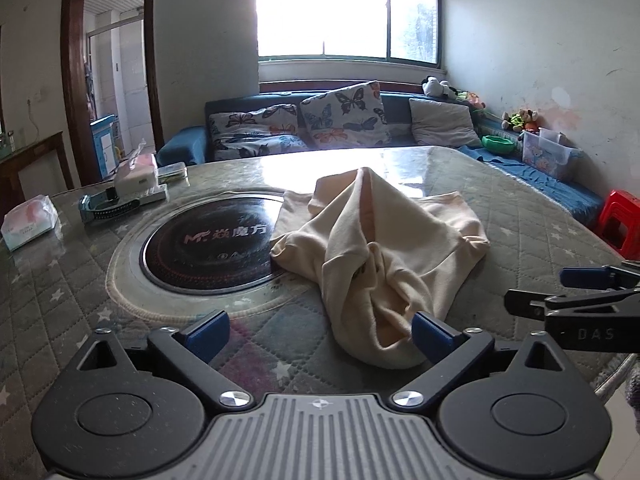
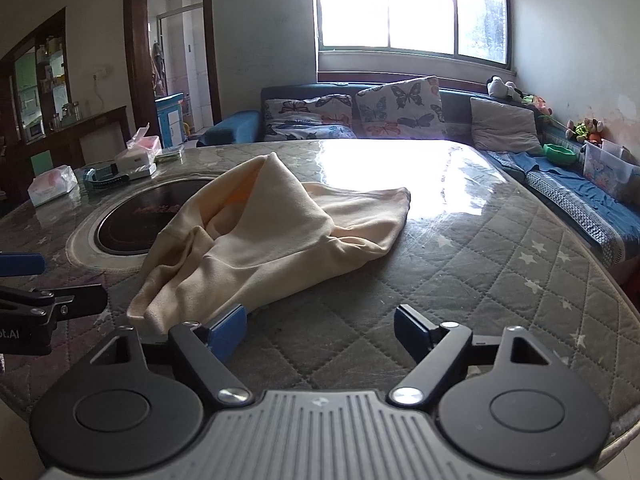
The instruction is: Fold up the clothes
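Observation:
A cream garment (image 1: 380, 248) lies crumpled on the quilted, star-patterned table cover (image 1: 540, 232), with one fold peaking upward. Its near end rests against the right finger of my left gripper (image 1: 320, 334), whose jaws stand wide apart just above the cover and press on nothing. In the right wrist view the same garment (image 2: 260, 232) spreads to the left of centre, its near edge beside the left finger of my right gripper (image 2: 320, 330), which is also open with only bare cover between its pads. Each gripper shows at the other view's edge: right gripper (image 1: 536, 288), left gripper (image 2: 68, 282).
A round black hob (image 1: 208, 248) is set into the table, partly under the garment. Tissue packs (image 1: 28, 222), a white box (image 1: 136, 178) and a teal object (image 1: 104, 206) sit at the far left. A blue sofa with cushions (image 1: 344, 116) stands behind, a red stool (image 1: 620, 216) at right.

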